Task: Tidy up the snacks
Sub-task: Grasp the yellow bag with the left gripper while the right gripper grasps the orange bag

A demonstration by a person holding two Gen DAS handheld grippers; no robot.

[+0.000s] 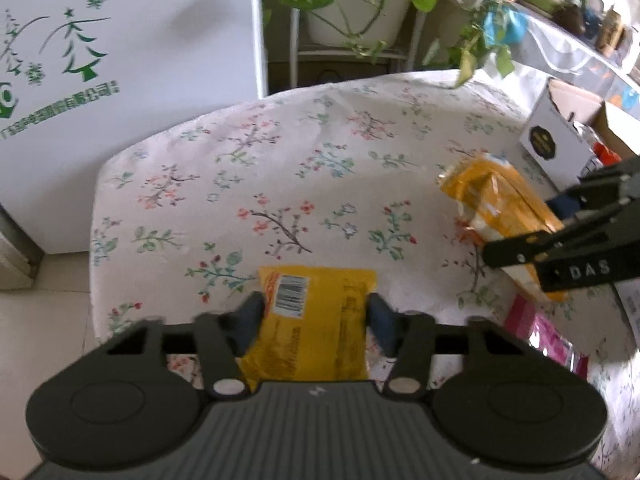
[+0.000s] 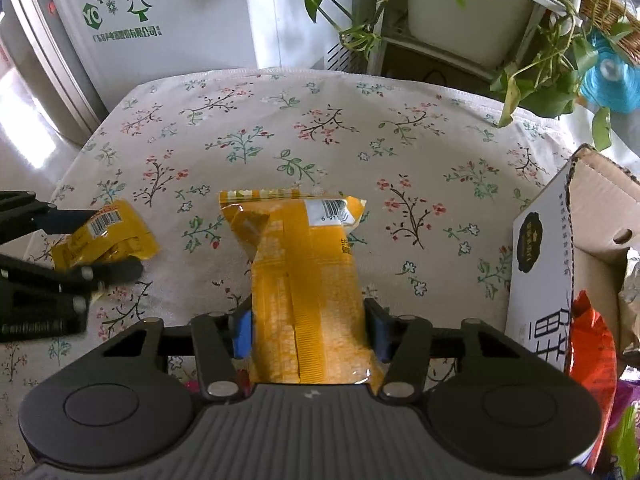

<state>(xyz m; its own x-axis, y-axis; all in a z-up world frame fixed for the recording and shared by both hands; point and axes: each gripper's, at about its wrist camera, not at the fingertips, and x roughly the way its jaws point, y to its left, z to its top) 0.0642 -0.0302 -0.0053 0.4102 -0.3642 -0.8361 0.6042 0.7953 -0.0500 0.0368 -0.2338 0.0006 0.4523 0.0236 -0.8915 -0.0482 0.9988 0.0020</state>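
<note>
Each hand-held gripper clamps a snack: the left [image 1: 314, 312] a small yellow packet [image 1: 316, 320], the right [image 2: 308, 330] a long orange pack [image 2: 308, 292]. Slick film may slip near the open box [image 2: 544, 264] at the worktop's right edge.

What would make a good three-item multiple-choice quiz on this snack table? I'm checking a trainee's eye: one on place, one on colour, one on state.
1. The cardboard box stands:
A. at the table's right edge
B. at its left edge
C. on the floor

2. The two gripped snack packets are:
A. red
B. yellow
C. blue

3. The right tongs are:
A. wide open, empty
B. shut on the long packet
C. out of view

Key: 1 A, box sits far right on the cloth; 2 B, both wrappers yellow, including the small packet in the left tongs; 3 B, pads press its sides.
</note>
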